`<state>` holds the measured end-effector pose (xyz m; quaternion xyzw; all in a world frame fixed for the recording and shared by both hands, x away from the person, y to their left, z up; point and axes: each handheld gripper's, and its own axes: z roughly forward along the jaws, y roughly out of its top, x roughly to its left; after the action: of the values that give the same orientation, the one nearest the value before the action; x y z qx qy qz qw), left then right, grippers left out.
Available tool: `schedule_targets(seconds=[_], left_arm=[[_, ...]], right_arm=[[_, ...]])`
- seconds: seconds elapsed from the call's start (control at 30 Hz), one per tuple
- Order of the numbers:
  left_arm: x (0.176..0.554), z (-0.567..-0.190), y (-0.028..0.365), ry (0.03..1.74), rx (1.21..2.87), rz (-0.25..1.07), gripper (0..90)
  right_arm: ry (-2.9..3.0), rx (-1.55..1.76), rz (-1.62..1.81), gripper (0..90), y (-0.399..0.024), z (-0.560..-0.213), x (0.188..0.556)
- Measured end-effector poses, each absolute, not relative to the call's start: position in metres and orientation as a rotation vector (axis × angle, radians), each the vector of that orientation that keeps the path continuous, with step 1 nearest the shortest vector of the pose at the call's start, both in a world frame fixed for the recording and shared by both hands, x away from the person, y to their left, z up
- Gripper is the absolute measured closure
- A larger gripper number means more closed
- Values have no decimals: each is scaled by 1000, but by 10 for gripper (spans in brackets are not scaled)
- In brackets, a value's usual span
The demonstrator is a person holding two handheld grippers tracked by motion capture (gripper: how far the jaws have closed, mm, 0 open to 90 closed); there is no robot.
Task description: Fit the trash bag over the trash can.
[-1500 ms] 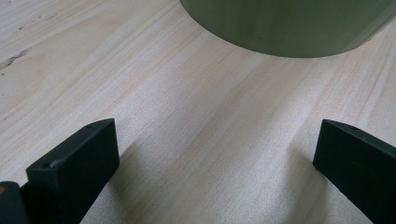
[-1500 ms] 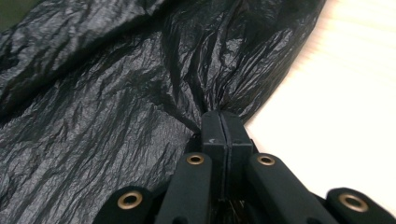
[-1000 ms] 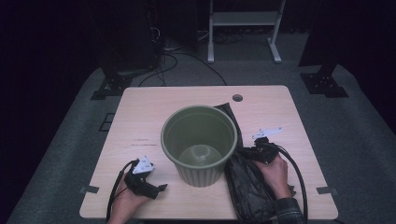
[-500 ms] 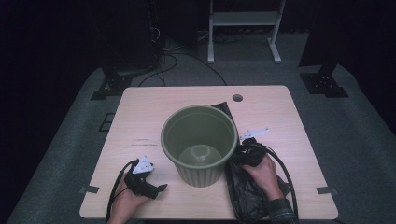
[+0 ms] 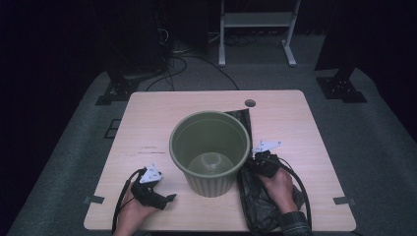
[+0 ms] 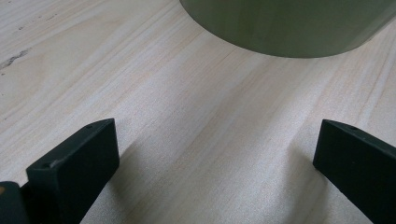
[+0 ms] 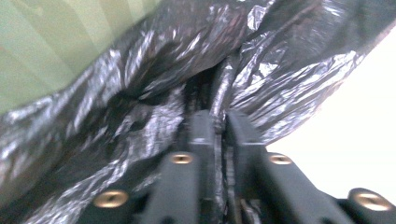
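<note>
Bucket (image 5: 210, 150), green, ribbed on the outside, stood upright and empty near the middle of a pale wooden table (image 5: 295, 118), slightly toward the near edge. Its curved lower wall also crossed the top of the left gripper view (image 6: 289, 28).

Black plastic bag (image 5: 255, 206), crumpled and glossy, lay on the table just right of the bucket, touching its side. It ran from the near edge up along the bucket's right flank, with a narrow strip (image 5: 243, 118) reaching past the far side of the rim. In the right gripper view the bag (image 7: 140, 116) was gathered in folds against the green ribbed wall at upper left.

Right gripper (image 5: 256, 164) rested on the bag close beside the bucket, held by the right hand (image 5: 279, 189). Its jaws were drawn nearly together, with a fold of the black plastic pinched between them, as the right gripper view (image 7: 219, 126) showed.

Left gripper (image 5: 167, 198) lay low at the near left part of the table, held by the left hand (image 5: 133, 211), apart from the bucket. Its jaws stood wide, with bare wood between them (image 6: 217, 154).

Small round hole (image 5: 250, 103) sat in the table top near the far edge. Floor (image 5: 373, 142) around the table was grey, with cables (image 5: 196, 61) and stand feet beyond.
</note>
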<state>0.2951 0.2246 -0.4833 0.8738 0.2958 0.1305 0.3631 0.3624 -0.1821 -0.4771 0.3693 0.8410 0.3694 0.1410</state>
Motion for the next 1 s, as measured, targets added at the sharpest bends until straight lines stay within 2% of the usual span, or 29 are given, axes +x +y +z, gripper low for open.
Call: schedule_targets(seconds=[0.07,0.33,1.0], left_arm=[[295,-483,225,762,2249,336,0],[295,-483,225,761,2249,335,0],[295,-483,225,762,2250,336,0]], right_arm=[[2453,1059,1076,890,-186,-477,363],[2518,1044,1179,895,-200,-473,357],[2525,849,1501,895,-225,-411,327]])
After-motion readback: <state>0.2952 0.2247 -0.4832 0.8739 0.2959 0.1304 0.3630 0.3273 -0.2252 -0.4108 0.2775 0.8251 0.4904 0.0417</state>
